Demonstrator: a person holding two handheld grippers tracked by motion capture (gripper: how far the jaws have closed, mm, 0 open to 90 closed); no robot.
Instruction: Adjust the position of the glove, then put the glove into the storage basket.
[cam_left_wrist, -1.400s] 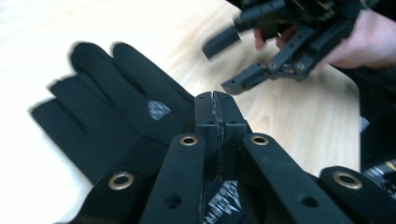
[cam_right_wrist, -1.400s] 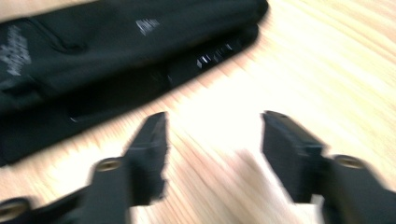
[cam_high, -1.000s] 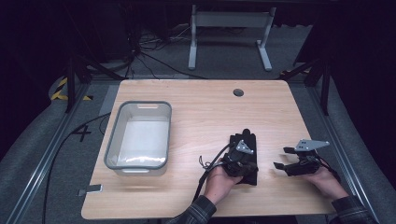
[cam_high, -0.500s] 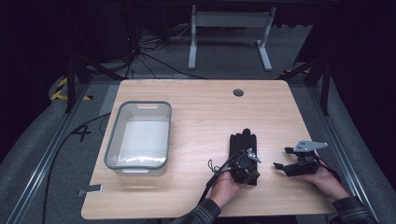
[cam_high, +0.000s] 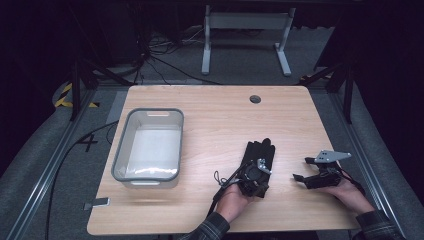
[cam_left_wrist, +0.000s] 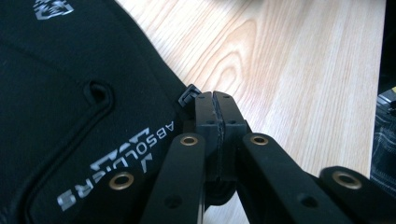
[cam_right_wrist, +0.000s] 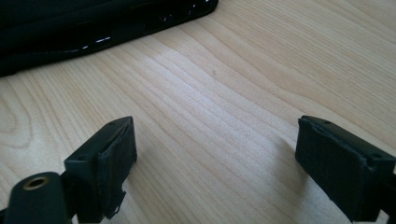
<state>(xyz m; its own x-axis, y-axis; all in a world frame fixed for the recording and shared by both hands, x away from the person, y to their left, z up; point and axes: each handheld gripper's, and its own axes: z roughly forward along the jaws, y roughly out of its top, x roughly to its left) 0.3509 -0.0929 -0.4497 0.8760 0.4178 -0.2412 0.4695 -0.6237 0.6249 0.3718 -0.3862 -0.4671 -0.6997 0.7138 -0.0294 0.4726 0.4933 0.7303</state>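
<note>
A: Left gripper (cam_left_wrist: 215, 109)?
B: Black, flat arms, brass-ringed holes, rough dark pads.
A: Right gripper (cam_right_wrist: 215, 163)?
B: Same black build, brass ring, worn pads (cam_right_wrist: 119, 154); grey three-cornered plate on top, thin black cable.
A: Clothing?
B: Dark plaid sleeves (cam_high: 210, 230) at both wrists.

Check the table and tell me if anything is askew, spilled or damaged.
Nothing stands out. The black glove lies flat on the table, with the left gripper shut at its cuff edge. The grey bin sits upright and holds nothing. The right gripper is open above bare wood. No spills show.
</note>
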